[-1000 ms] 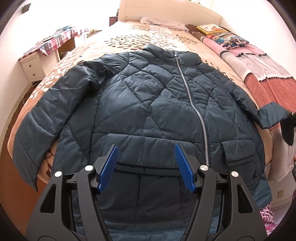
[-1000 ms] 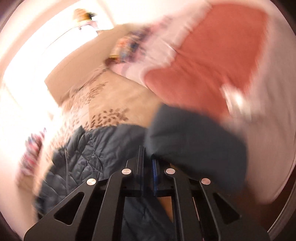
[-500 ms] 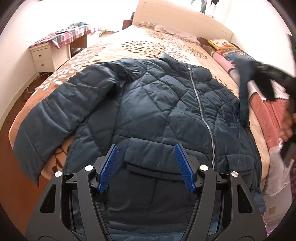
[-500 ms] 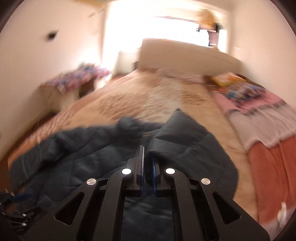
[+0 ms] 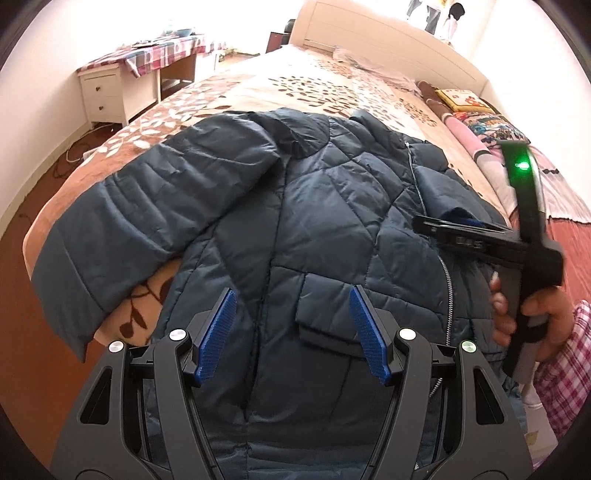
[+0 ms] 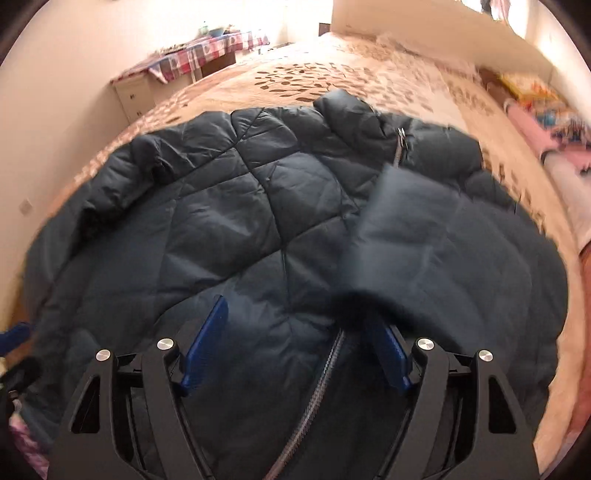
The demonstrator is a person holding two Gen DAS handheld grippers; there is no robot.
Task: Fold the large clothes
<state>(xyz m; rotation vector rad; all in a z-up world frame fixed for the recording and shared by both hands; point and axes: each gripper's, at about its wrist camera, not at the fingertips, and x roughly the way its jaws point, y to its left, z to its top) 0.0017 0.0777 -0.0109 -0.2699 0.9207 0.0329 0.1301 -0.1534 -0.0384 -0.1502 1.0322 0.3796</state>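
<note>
bedroom scene, bed (image 5: 332, 85) with a beige leaf-print cover, white headboard (image 5: 388, 33) at the far end, pillows and pink blankets (image 5: 480, 125) along its right side. small white counter (image 5: 110, 92) with a checked cloth stands at the left wall. dark blue quilted jacket (image 5: 295, 206) lies front-up across the near end of the bed, zipper (image 5: 448, 280) closed. one sleeve (image 5: 129, 221) is stretched out to the left, its cuff hanging over the bed edge. other sleeve (image 6: 424, 240) is folded over onto the chest, cuff end lying near the zipper, blurry in the right wrist view. left claw (image 5: 291, 332) hovers over the lower front near the pocket flap (image 5: 325, 321), spread wide, holding nothing. right claw (image 6: 295, 350) is over the zipper line, spread apart, sleeve cuff just at its right finger, not pinched. in the left view the right claw (image 5: 436, 227) shows side-on over the jacket's right half, held by a hand (image 5: 532, 314), green light on its body.
</note>
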